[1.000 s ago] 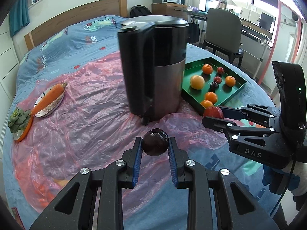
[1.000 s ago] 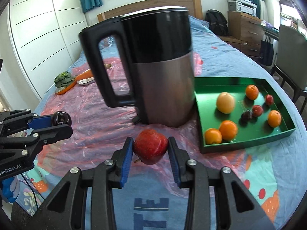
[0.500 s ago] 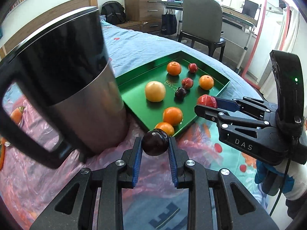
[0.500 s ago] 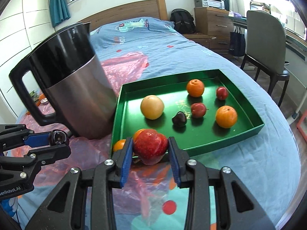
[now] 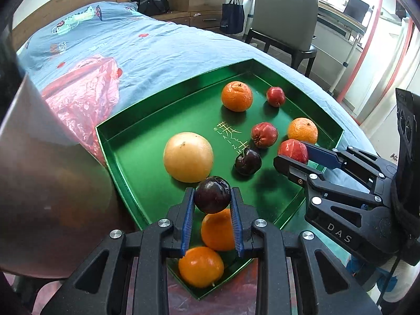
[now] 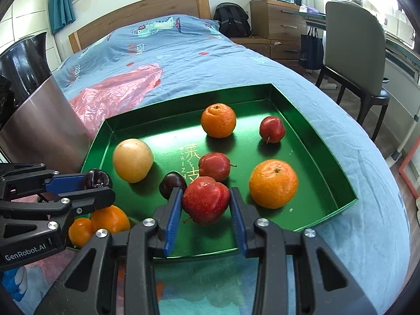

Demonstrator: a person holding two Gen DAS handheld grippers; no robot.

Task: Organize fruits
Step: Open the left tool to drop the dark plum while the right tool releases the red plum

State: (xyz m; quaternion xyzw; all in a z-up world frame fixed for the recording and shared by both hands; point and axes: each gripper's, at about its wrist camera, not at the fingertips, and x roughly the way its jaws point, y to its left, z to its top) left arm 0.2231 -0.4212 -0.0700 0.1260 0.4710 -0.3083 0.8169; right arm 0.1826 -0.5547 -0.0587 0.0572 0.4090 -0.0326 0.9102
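A green tray (image 5: 131, 120) (image 6: 328, 141) lies on the bed with several oranges, small red apples, a dark plum and a large yellow fruit (image 5: 188, 156) (image 6: 132, 160) in it. My left gripper (image 5: 212, 197) (image 6: 97, 182) is shut on a dark plum (image 5: 212, 193) (image 6: 97, 179), held above the tray's near corner over two oranges (image 5: 200, 266). My right gripper (image 6: 206, 200) (image 5: 295, 155) is shut on a red apple (image 6: 206, 199) (image 5: 293, 150), held over the tray's near right part beside an orange (image 6: 273, 183).
A steel and black kettle (image 5: 47, 183) (image 6: 34, 120) stands close to the tray's left side. Pink plastic sheet (image 6: 118, 92) covers the blue bedspread. A chair (image 5: 283, 23) and desk stand beyond the bed's right edge, drawers and a backpack behind.
Both grippers have swung right from in front of the kettle to over the green tray and dropped lower, each still holding its fruit.
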